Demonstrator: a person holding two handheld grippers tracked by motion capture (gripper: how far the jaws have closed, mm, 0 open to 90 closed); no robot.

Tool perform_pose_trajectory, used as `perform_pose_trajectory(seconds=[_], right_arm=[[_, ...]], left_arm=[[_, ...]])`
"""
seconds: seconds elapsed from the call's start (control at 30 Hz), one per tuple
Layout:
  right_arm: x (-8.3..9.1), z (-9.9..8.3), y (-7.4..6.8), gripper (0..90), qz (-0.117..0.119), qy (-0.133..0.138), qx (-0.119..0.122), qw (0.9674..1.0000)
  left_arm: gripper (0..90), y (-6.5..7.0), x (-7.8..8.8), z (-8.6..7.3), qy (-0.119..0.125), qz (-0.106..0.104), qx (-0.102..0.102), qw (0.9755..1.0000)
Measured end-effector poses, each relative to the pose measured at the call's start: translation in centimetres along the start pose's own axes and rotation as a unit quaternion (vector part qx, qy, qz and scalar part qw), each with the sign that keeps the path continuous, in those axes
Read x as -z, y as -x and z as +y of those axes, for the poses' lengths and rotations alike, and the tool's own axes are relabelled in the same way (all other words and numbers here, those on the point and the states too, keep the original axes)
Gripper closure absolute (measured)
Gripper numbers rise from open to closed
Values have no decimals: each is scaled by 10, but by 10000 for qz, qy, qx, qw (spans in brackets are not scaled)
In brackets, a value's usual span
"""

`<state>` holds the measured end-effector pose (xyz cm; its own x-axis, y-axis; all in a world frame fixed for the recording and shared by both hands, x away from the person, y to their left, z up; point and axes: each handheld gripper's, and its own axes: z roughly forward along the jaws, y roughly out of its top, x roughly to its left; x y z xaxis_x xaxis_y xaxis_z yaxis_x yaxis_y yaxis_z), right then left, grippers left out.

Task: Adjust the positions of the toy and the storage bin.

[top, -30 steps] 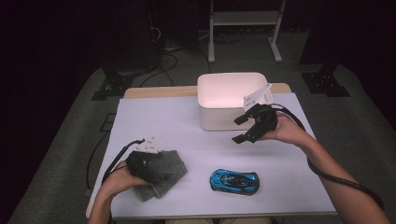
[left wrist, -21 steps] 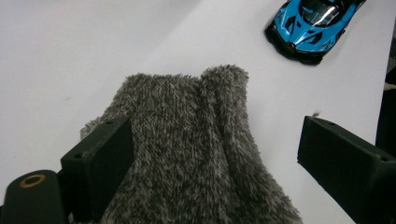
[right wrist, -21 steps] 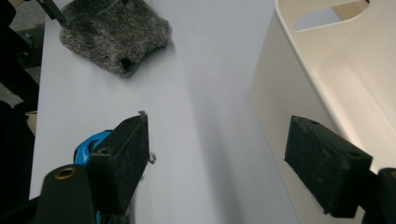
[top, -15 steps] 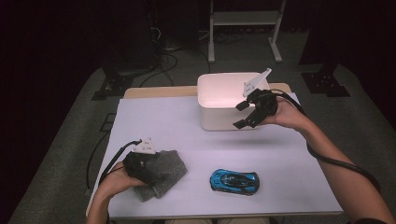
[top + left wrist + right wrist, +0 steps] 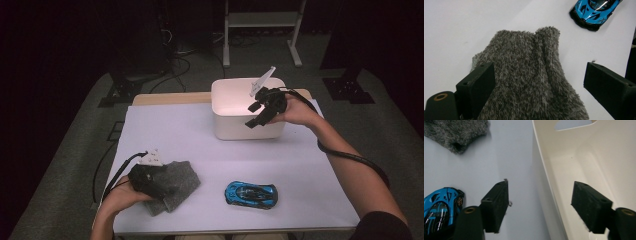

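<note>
The right tool is hovering at the near right wall of the white bin, its jaws straddling that wall without touching it. One jaw is hanging inside the bin, the other outside over the tabletop. The jaws have just been closing somewhat but are standing well apart, gripping nothing.

The left tool is resting low over the grey fuzzy cloth, well apart from the bin toward the near left corner of the tabletop. Its jaws are standing wide, one on the cloth and one beside it, pinching nothing.

The blue toy car is sitting on the tabletop in front of the bin, near the front edge, apart from the cloth.
</note>
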<state>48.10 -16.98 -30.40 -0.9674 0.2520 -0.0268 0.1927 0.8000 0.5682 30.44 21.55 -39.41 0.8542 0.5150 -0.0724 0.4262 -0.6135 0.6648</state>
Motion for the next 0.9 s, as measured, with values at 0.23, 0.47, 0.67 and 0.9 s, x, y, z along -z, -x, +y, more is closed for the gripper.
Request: perform_pose_trajectory(seconds=[0.23, 0.47, 0.67, 0.9], right_arm=[[-12, 8, 12, 457, 123, -108, 17, 9999], [-22, 8, 13, 677, 238, -301, 254, 9989], [-26, 7, 15, 824, 293, -280, 272, 9988], [-26, 6, 17, 835, 417, -243, 170, 9987]], left_arm=[[98, 4, 3, 4, 105, -94, -86, 9999], [98, 5, 6, 4, 253, -193, -80, 9995], [98, 5, 6, 4, 283, -213, -65, 9994], [98, 4, 7, 4, 334, -242, -56, 9991]])
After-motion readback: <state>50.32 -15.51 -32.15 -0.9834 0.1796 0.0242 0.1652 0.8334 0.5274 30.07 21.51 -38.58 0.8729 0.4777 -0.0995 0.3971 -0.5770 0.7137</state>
